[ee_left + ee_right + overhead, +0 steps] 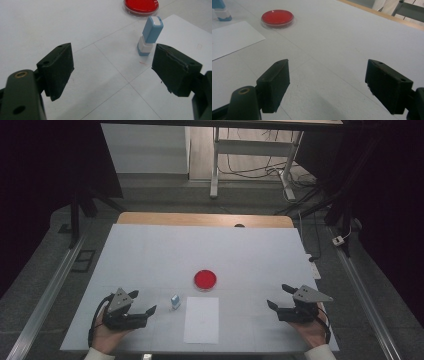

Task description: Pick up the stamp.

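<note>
I have the left gripper [145, 302] at the lower left of the high view and the right gripper [280, 296] at the lower right, both spread wide and grasping nothing. Just right of the left one, the small blue-and-white stamp [175, 301] stands upright on the white table [150, 255], beside the paper sheet [201, 320]. The red dish [205, 279] sits above the sheet, near centre.
</note>
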